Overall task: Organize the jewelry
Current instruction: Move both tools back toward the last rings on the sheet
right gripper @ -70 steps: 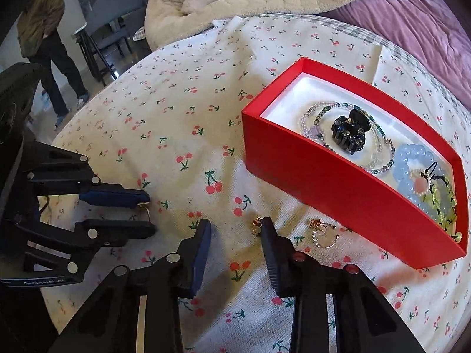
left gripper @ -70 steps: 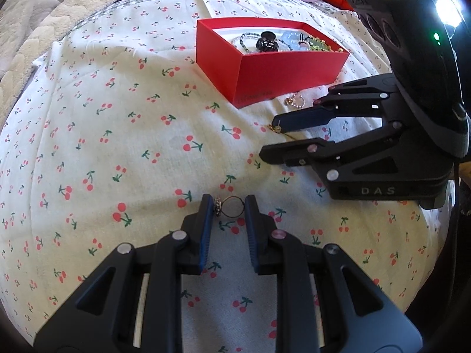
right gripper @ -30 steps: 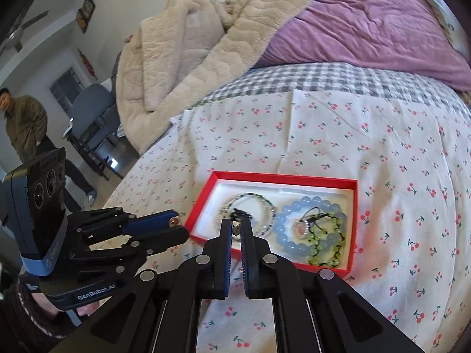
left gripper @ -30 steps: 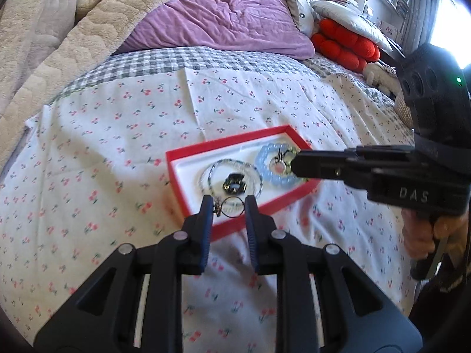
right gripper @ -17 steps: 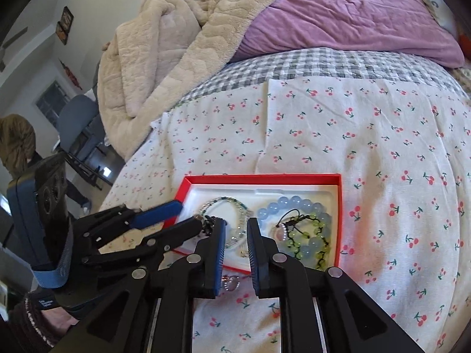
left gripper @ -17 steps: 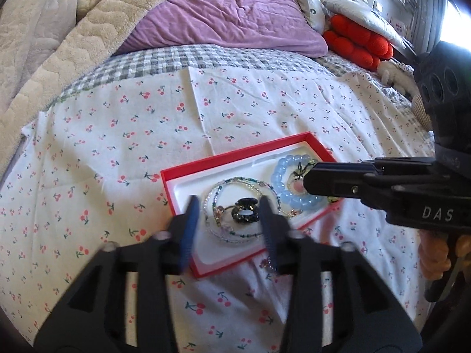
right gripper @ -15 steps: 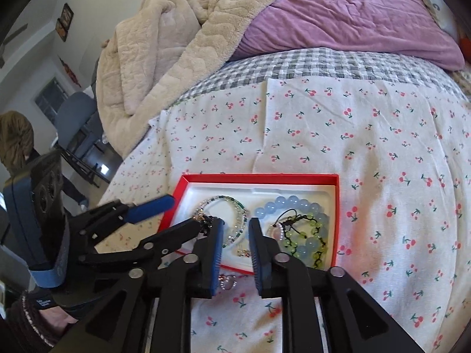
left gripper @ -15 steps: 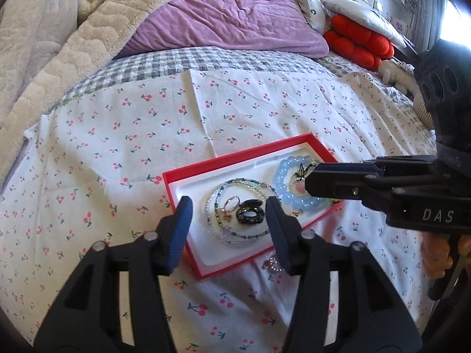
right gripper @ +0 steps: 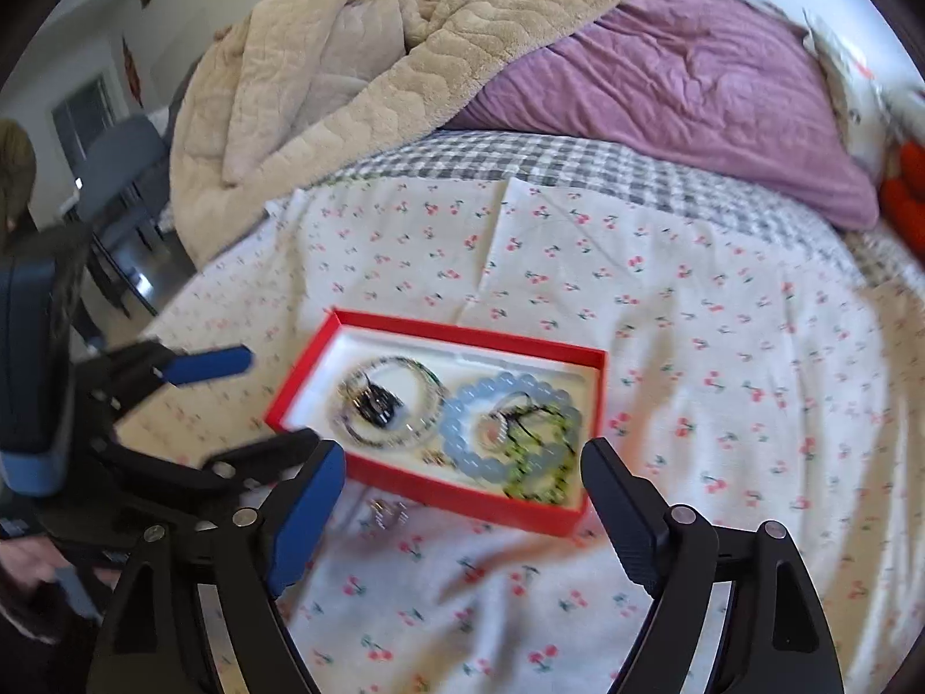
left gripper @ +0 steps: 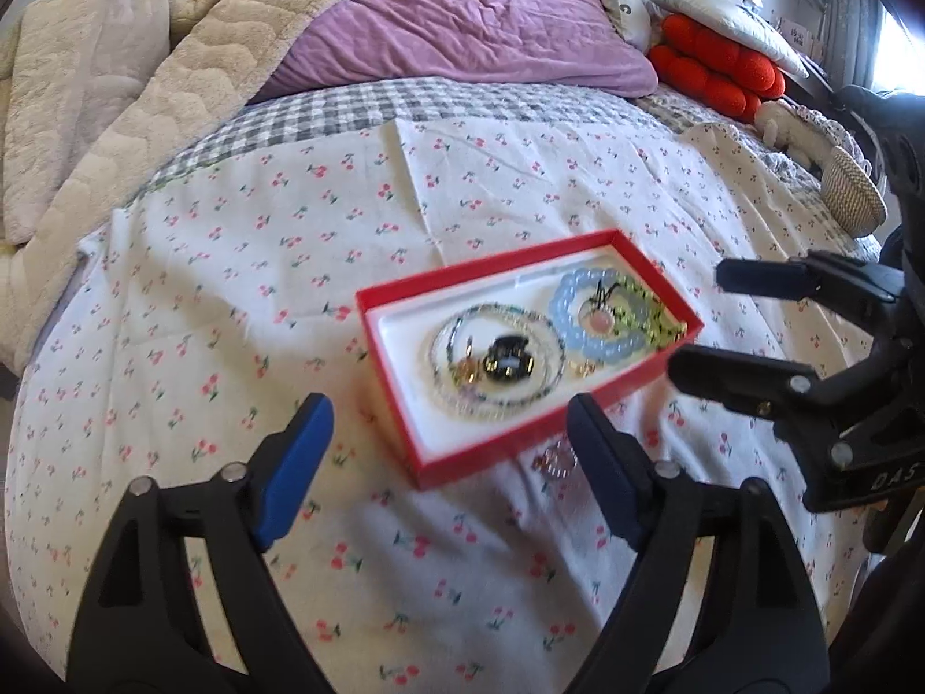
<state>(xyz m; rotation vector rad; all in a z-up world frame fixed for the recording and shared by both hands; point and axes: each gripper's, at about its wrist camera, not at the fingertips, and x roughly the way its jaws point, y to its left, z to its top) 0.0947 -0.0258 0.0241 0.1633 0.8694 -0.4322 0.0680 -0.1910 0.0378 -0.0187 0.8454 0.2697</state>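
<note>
Red box of jewelry on cherry-print cloth, both grippers empty

Red cardboard box, one, white-lined, lies on the cherry-print sheet. Contents counted: one clear-and-dark beaded necklace coiled at the box's 9 o'clock end; one black hair claw inside that coil; one small ring or earring touching the claw at its 9 o'clock; one pale blue bead bracelet; one green bead bracelet overlapping the blue one toward 4 o'clock. One small trinket lies on the sheet outside the box, just beside its near wall; too blurred to name.

Left gripper: one, jaws have just been opening and stand wide, nothing between the pads; the box sits beyond the tips toward 1 o'clock, apart from them, and the loose trinket lies just beside the right-hand finger.

Right gripper: one, jaws have just been opening, wide apart, holding nothing; the box's near wall lies between the fingertips, no contact visible.

Writing: "DAS" on the right gripper's body in the left wrist view. Bedding behind: one beige blanket, one purple duvet, one red cushion.
</note>
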